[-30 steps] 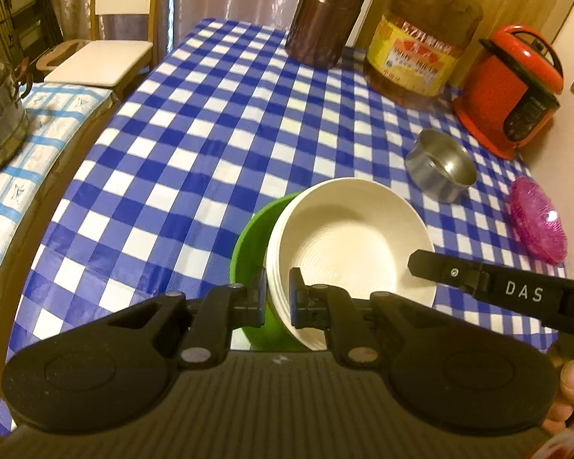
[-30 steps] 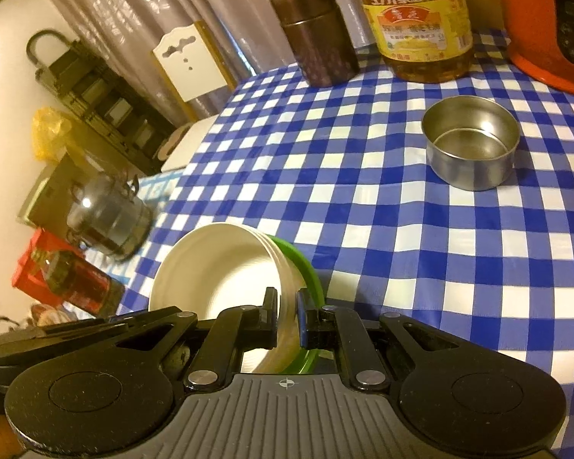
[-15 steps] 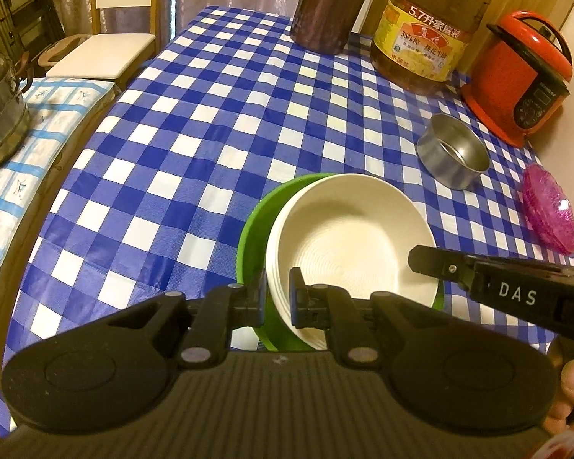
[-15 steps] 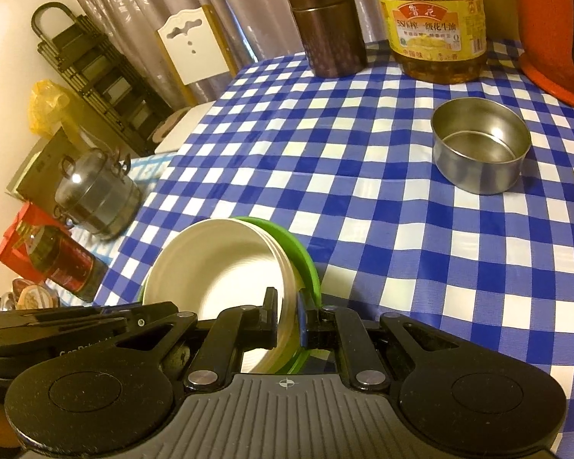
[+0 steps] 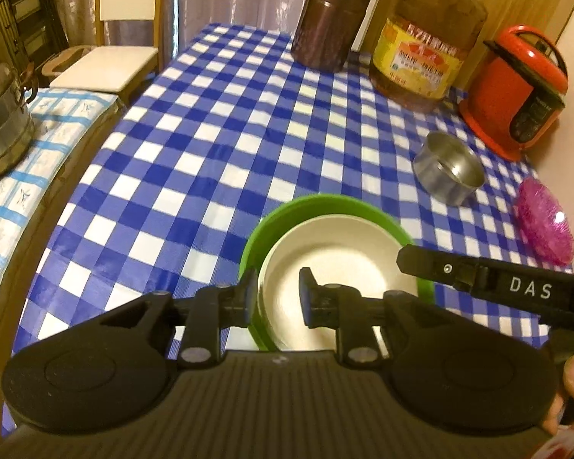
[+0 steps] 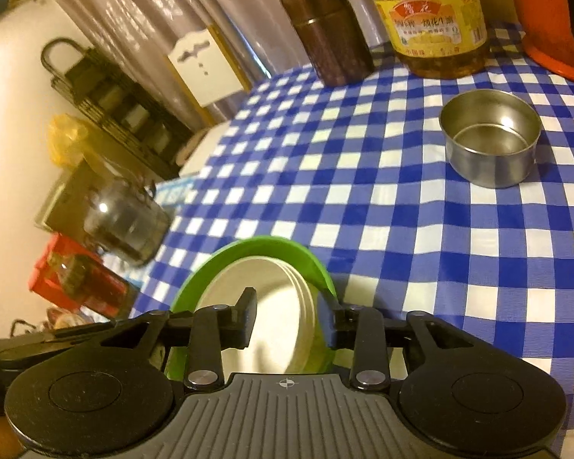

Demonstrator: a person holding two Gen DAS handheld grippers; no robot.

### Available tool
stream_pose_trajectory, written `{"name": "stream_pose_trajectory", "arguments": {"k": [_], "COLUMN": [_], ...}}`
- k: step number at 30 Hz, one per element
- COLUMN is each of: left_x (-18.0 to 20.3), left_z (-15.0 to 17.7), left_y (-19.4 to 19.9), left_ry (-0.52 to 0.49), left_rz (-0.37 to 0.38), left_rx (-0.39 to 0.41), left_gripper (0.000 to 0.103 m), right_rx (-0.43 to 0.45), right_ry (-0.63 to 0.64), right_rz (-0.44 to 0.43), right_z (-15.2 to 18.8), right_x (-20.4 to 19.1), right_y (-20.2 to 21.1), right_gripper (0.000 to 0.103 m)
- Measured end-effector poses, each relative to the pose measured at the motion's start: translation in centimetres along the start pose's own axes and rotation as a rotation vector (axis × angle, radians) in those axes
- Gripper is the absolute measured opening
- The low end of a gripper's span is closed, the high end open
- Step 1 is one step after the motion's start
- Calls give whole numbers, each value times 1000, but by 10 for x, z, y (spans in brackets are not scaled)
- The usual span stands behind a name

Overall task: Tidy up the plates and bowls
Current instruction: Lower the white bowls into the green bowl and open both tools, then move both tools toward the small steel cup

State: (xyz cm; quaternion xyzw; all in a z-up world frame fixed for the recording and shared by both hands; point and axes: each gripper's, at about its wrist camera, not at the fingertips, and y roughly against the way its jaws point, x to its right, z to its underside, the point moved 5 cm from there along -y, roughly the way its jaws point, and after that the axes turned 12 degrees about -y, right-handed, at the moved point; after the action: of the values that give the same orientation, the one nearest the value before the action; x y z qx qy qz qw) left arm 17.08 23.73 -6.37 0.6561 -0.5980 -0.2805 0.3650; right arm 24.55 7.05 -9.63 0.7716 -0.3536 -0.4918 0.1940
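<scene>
A stack of cream bowls sits inside a green plate on the blue checked tablecloth. My left gripper straddles the near left rim of the cream bowls; its jaws are opening and a gap shows beside the rim. In the right wrist view my right gripper straddles the rims of the cream bowls and green plate; its jaws are opening, wide apart, with the pads off the rims. One right finger reaches over the stack's right edge.
A steel bowl and a pink dish lie to the right. A red cooker, an oil bottle and a brown canister stand at the back. Left of the table are a chair and a steel pot.
Both grippers' jaws have parted from the rims they were pinching. The cream bowls, tilted up before, now lie flatter inside the green plate.
</scene>
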Motion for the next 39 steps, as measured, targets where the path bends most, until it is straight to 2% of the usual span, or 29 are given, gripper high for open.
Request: {"name": "stream_pose_trajectory", "arguments": {"k": [11, 17, 26, 31, 39], "left_x": [-3, 9, 66, 101, 137], "left_z": [-4, -7, -15, -24, -37], "left_y": [23, 30, 24, 14, -6], "left_ry": [50, 58, 23, 2, -33], "left_rz": [11, 25, 109, 157, 168], "left_rx": [62, 88, 100, 100, 98], "left_gripper": [21, 23, 23, 25, 26], "right_rx": [58, 110, 206, 232, 255], "right_ry": [-70, -92, -121, -144, -161], "right_rz": [22, 85, 172, 213, 253], "right_z": [-11, -17, -26, -31, -38], "right_x": [27, 56, 89, 104, 127], "right_y": [26, 50, 89, 98, 114], "right_gripper": [36, 36, 37, 38, 38]}}
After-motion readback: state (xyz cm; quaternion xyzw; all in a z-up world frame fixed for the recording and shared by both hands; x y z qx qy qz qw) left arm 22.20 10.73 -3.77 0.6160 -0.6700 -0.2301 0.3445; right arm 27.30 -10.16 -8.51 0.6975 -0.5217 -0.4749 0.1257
